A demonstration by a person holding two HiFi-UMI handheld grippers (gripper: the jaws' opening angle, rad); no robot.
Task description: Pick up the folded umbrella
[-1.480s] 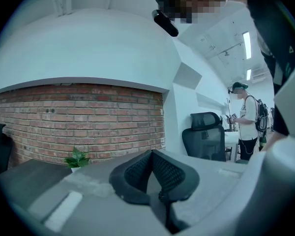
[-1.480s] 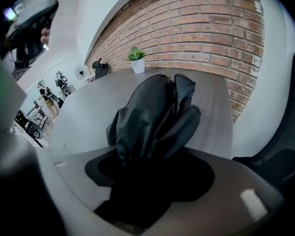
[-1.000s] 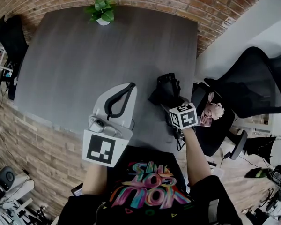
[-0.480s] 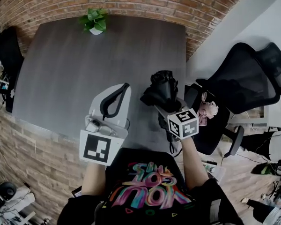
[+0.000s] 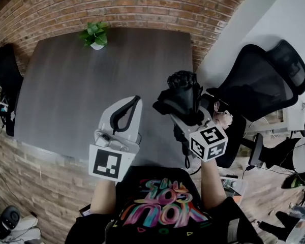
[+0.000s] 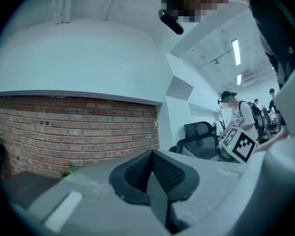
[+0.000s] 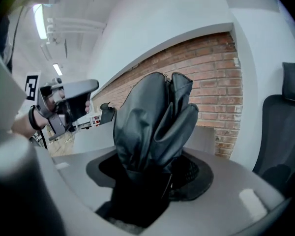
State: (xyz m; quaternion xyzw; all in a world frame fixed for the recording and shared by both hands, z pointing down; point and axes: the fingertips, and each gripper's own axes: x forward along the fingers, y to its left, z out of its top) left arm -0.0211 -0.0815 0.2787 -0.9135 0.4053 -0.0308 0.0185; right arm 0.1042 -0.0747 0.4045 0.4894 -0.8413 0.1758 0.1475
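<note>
The folded black umbrella [image 5: 181, 92] hangs in the air over the right edge of the grey table [image 5: 66, 85], gripped near its lower end by my right gripper [image 5: 187, 115], which is shut on it. In the right gripper view the umbrella [image 7: 152, 117] stands up between the jaws, its folds bunched above them. Its strap [image 5: 185, 155] dangles below the gripper. My left gripper [image 5: 133, 101] is held above the table's near edge to the left of the umbrella; in the left gripper view its pads [image 6: 137, 168] meet with nothing between them.
A small potted plant [image 5: 94, 34] stands at the table's far edge by the brick wall [image 5: 117, 4]. A black office chair [image 5: 254, 80] is right of the table and another [image 5: 2, 70] at its left end. Clutter lies on the floor at the right.
My right gripper has risen with the umbrella, lifting it off the table and tilting its tip upward. The left gripper has barely moved.
</note>
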